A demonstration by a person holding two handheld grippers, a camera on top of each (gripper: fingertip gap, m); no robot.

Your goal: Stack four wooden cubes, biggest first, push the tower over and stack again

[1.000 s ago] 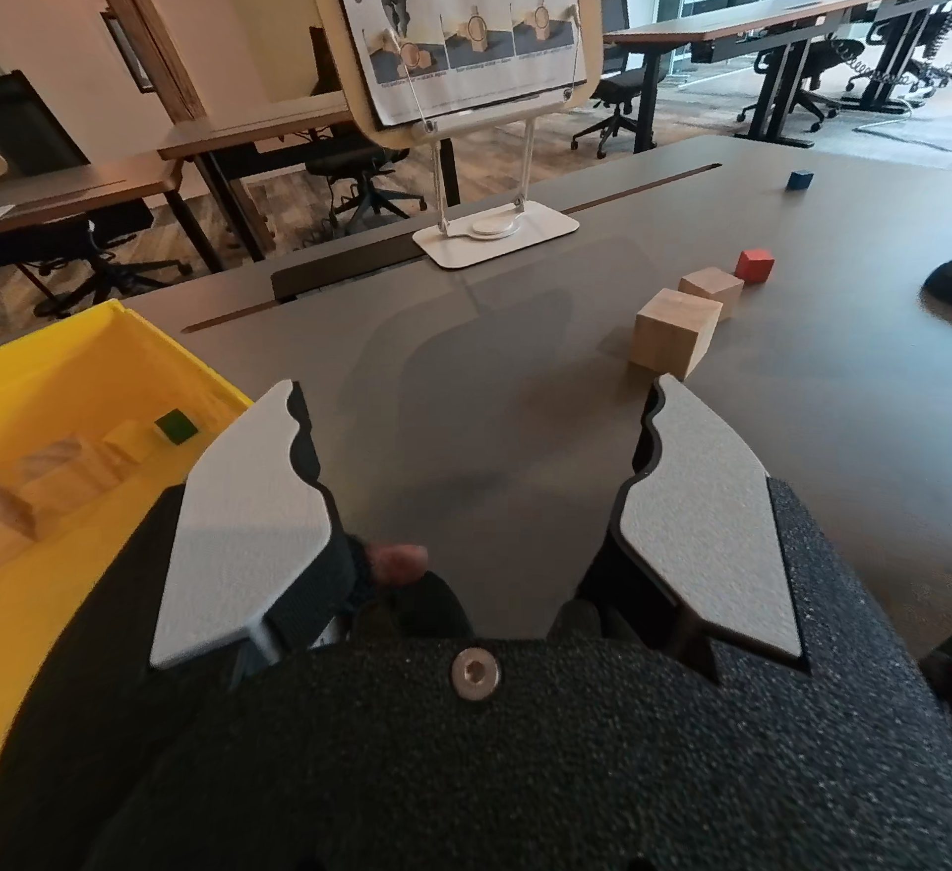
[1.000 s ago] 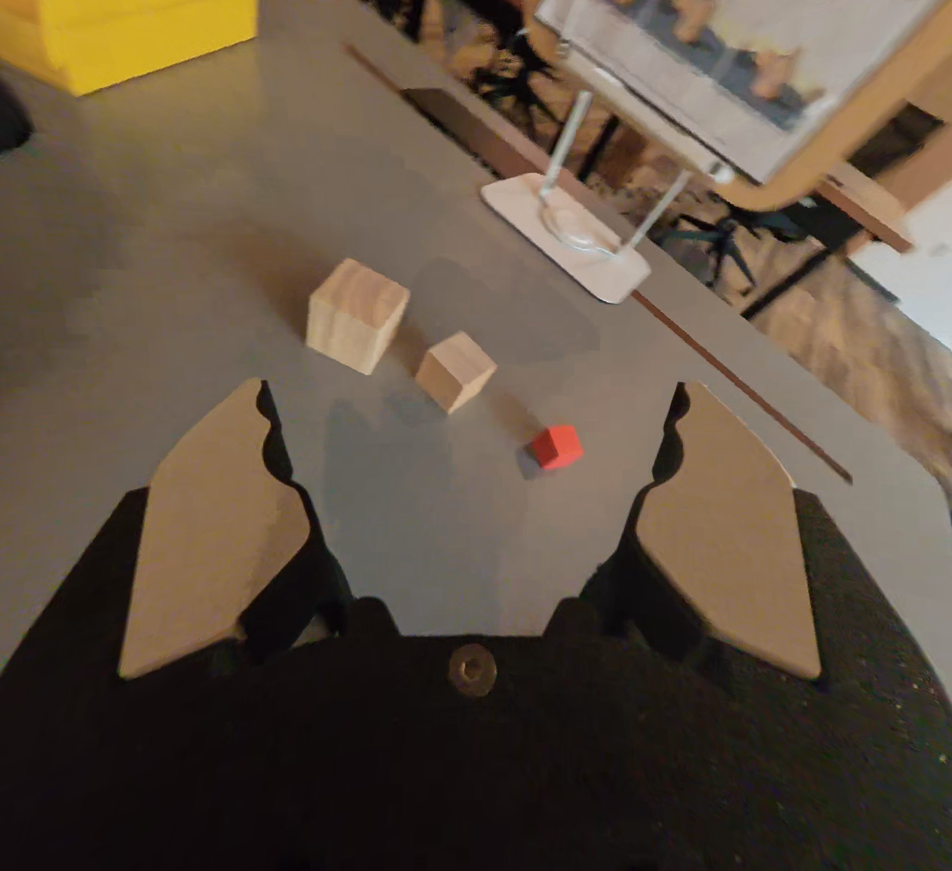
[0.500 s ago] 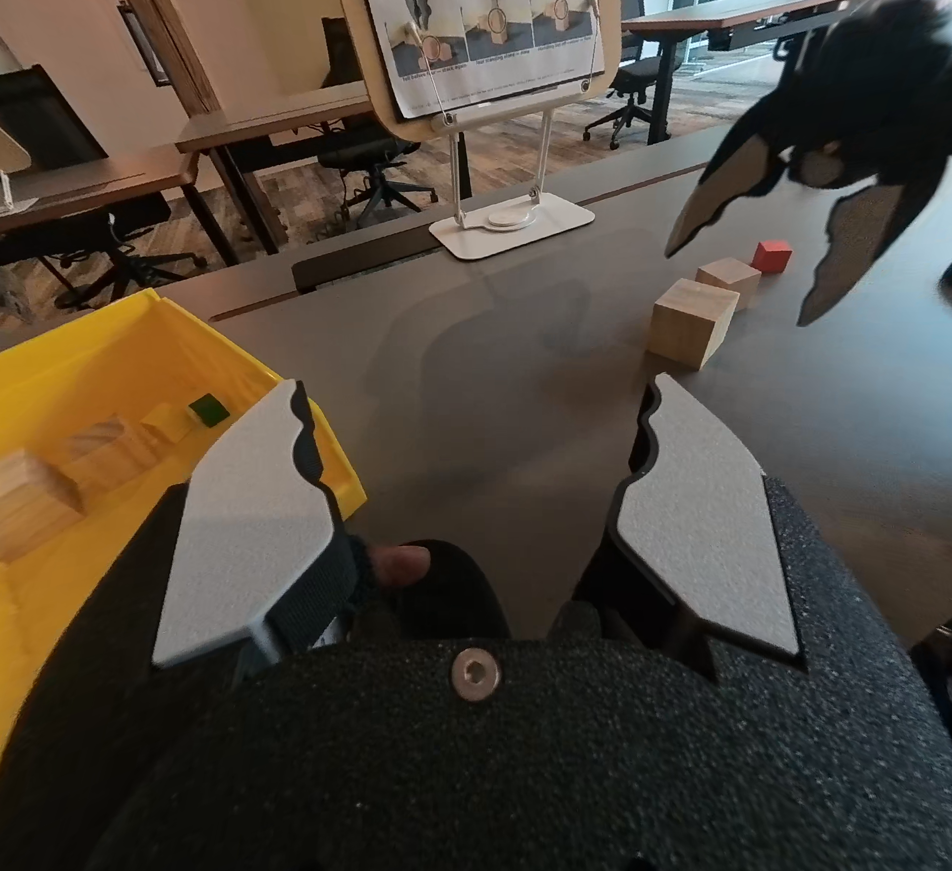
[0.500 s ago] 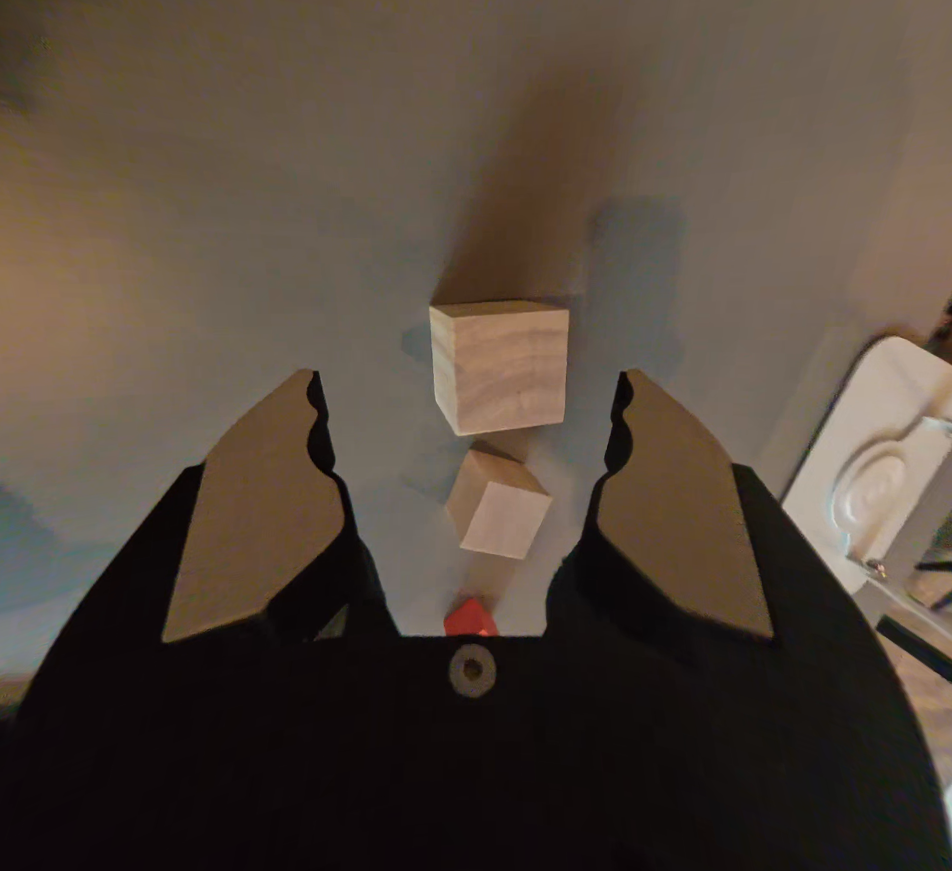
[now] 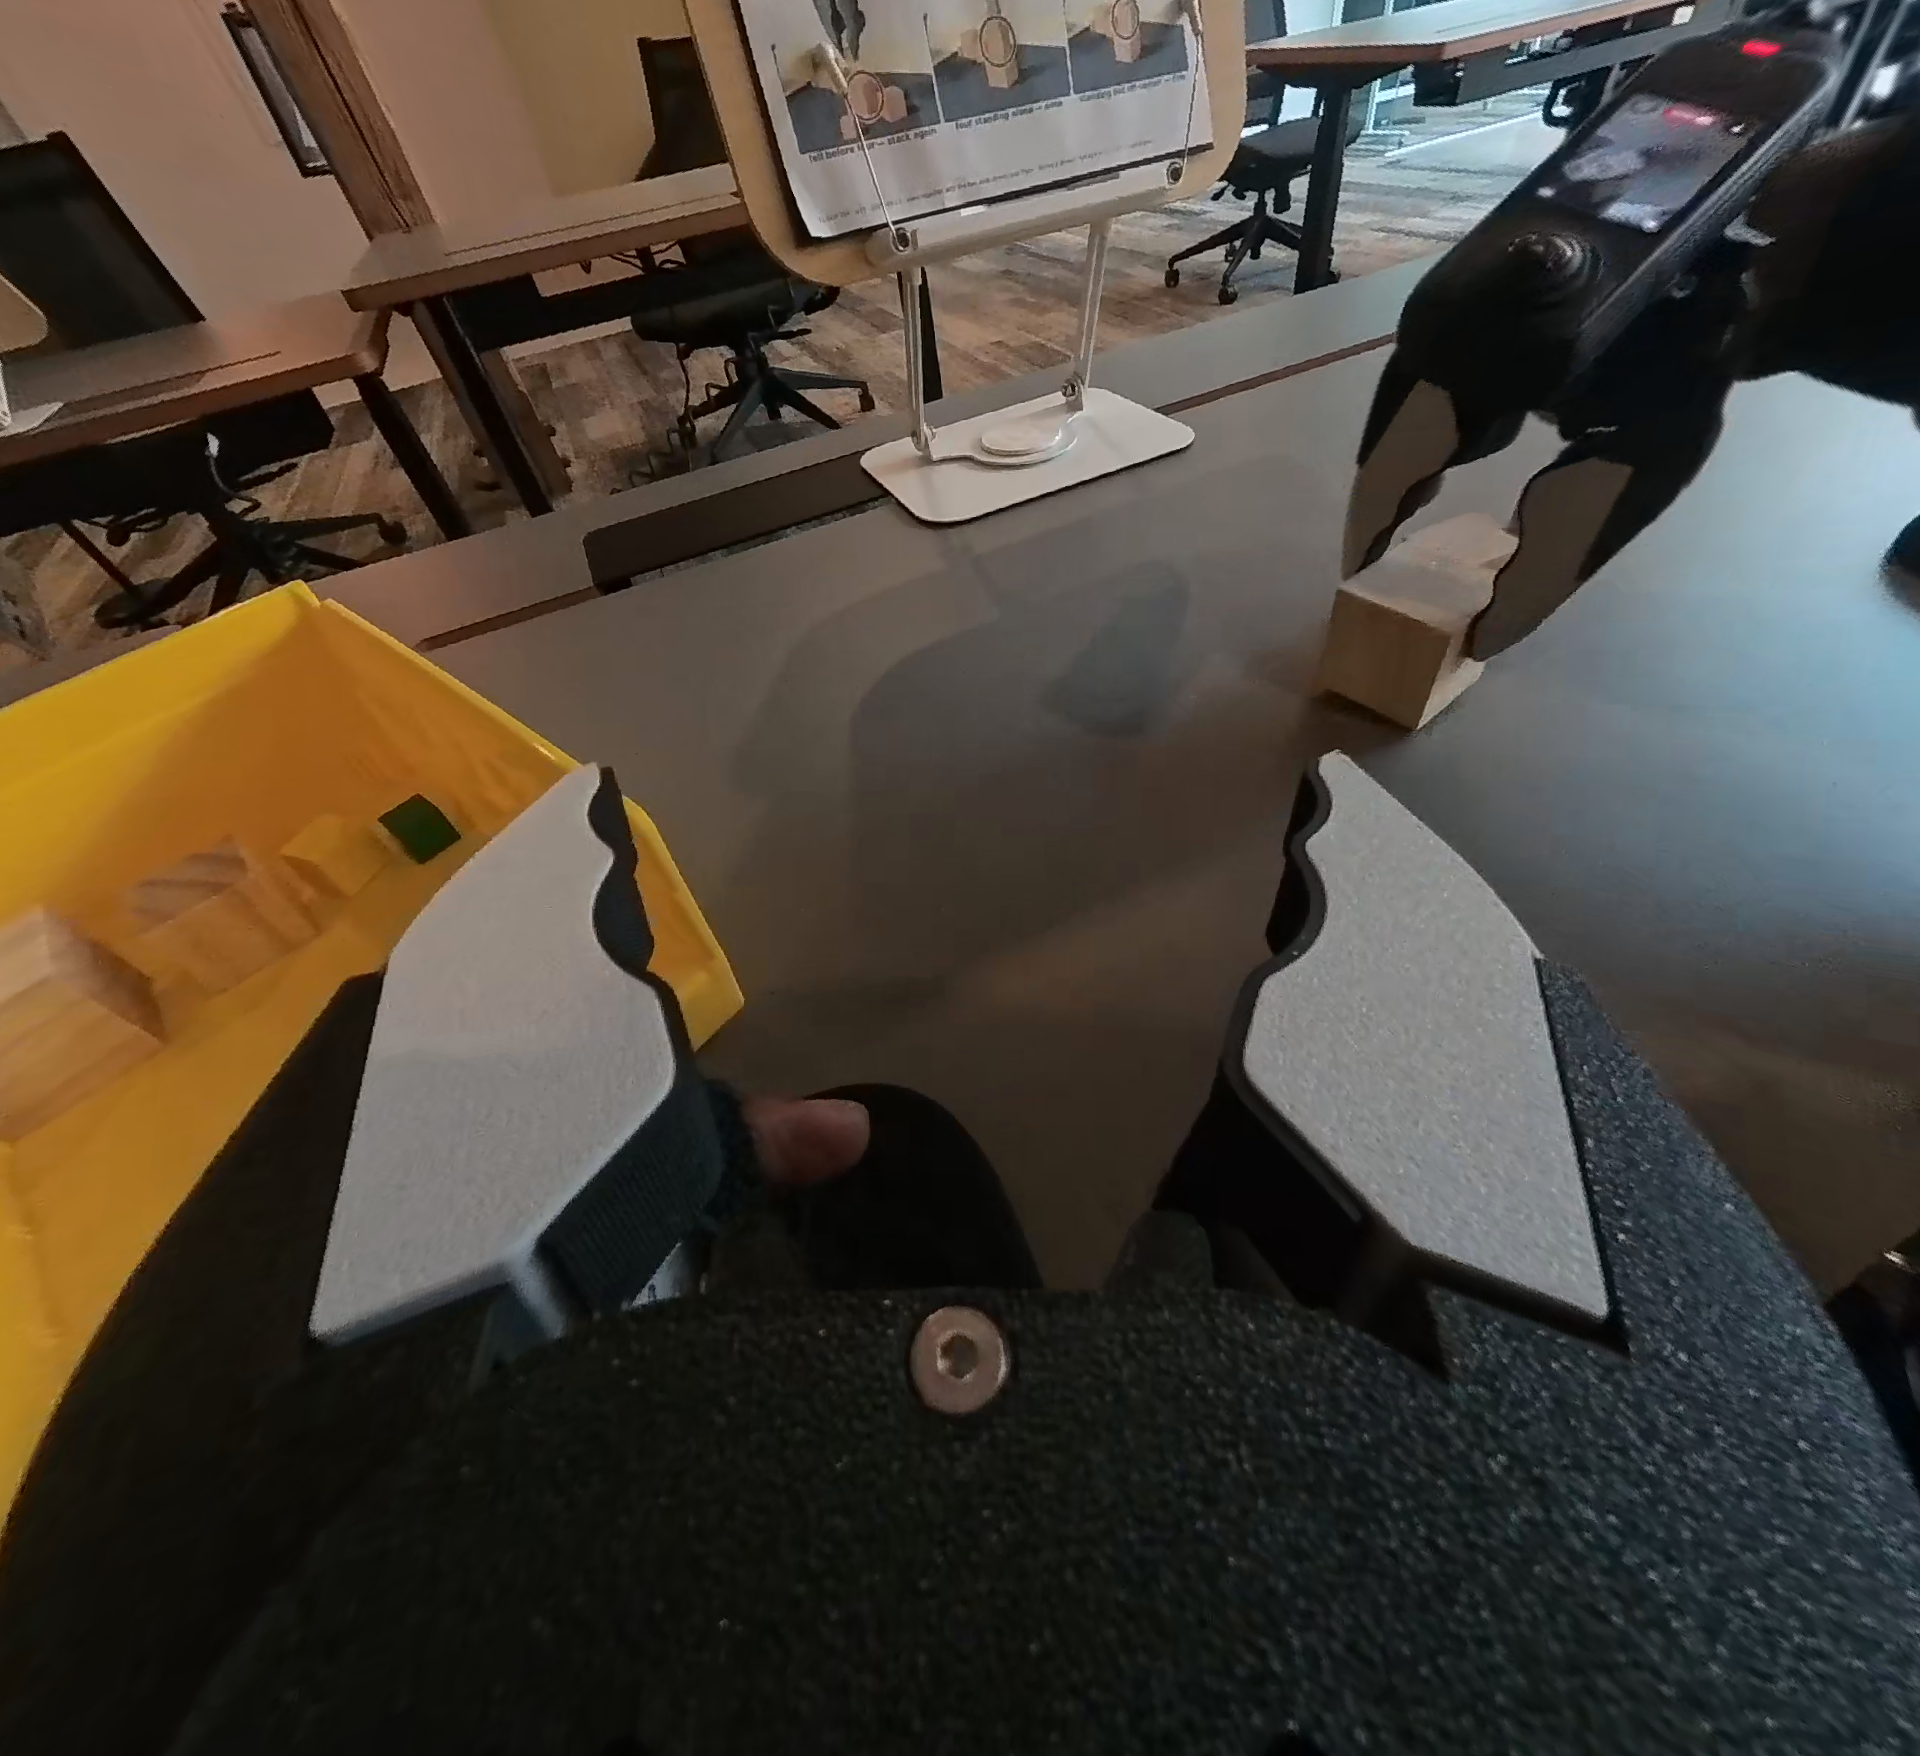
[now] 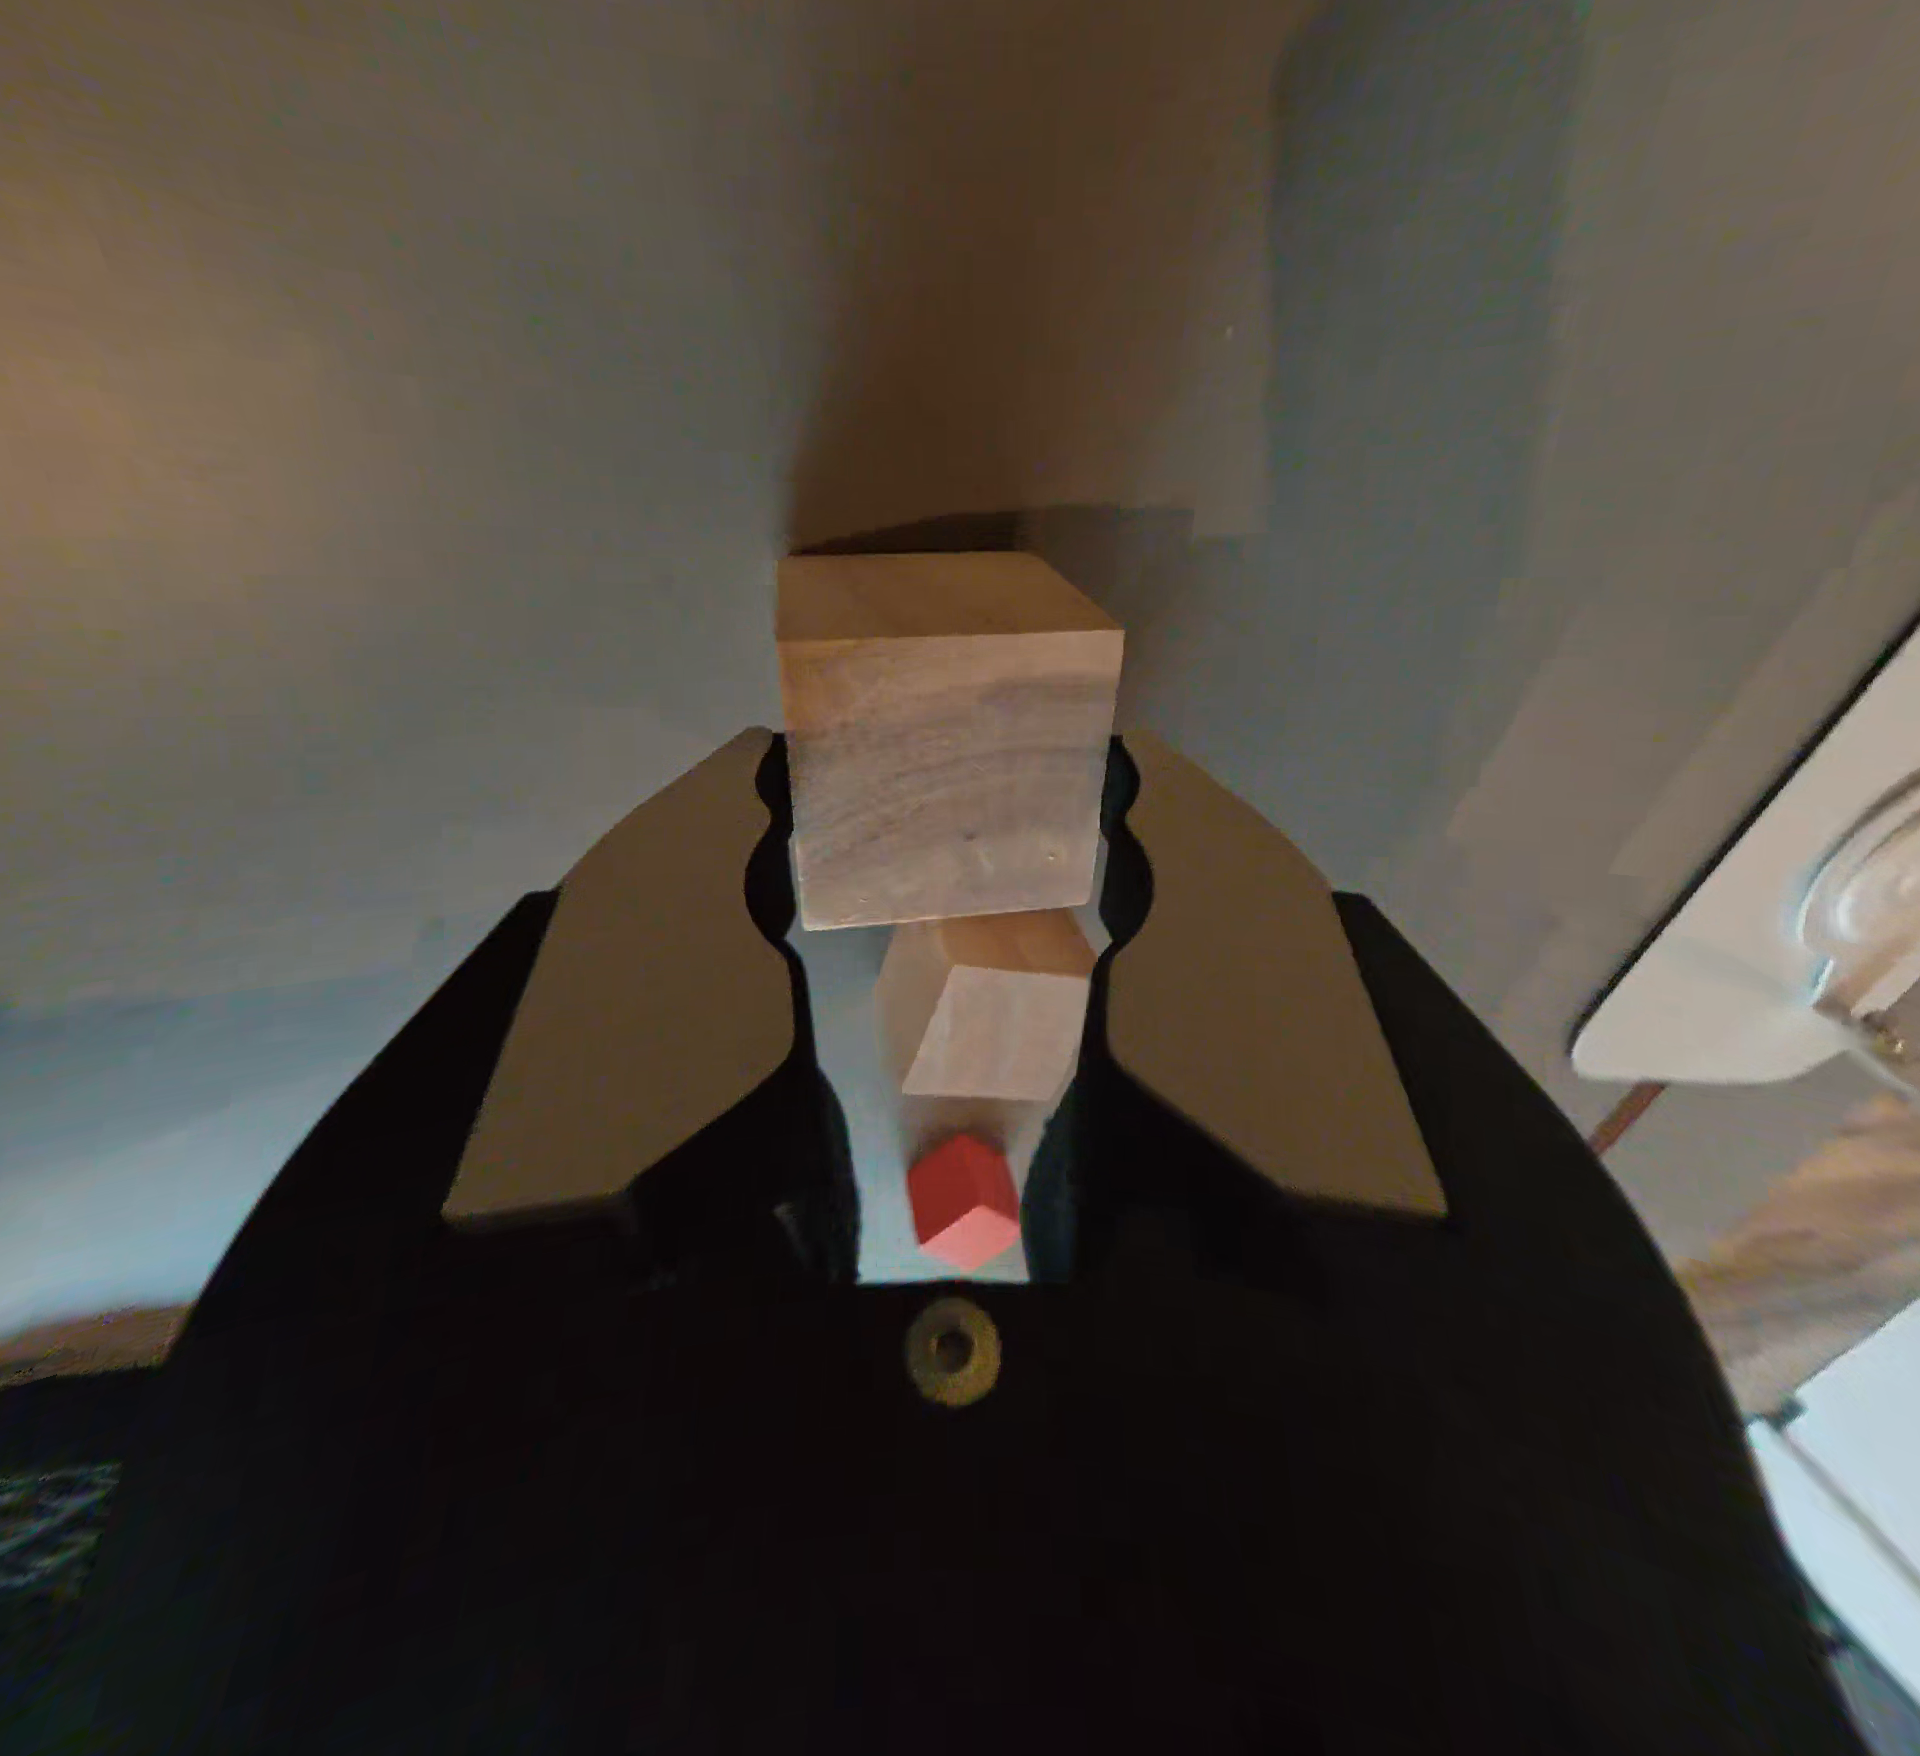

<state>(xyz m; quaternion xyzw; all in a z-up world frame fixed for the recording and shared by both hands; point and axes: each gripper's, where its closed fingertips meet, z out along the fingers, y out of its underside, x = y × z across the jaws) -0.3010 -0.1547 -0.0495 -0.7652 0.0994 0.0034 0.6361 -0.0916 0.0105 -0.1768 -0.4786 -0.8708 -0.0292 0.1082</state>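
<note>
The big wooden cube (image 6: pixel 945 771) sits on the dark table (image 5: pixel 1018 896). My right gripper (image 6: pixel 948 740) has its two fingers against the cube's left and right sides, shut on it. The left wrist view shows the same: the right gripper (image 5: pixel 1423 605) straddles the cube (image 5: pixel 1392 657), which rests on the table. A medium wooden cube (image 6: pixel 997 1020) and a small red cube (image 6: pixel 961 1197) lie in a line behind the big one, between the right fingers. My left gripper (image 5: pixel 956 771) is open and empty, low over the table beside the bin.
A yellow bin (image 5: pixel 208 750) at the left holds wooden blocks (image 5: pixel 62 1010) and a small green cube (image 5: pixel 416 828). A white stand with an instruction sheet (image 5: pixel 1023 449) is at the table's far edge; its base shows in the right wrist view (image 6: pixel 1766 979).
My right gripper swung over the cubes, came down around the big wooden cube and closed on it. My left gripper drew back slightly toward the bin, still open.
</note>
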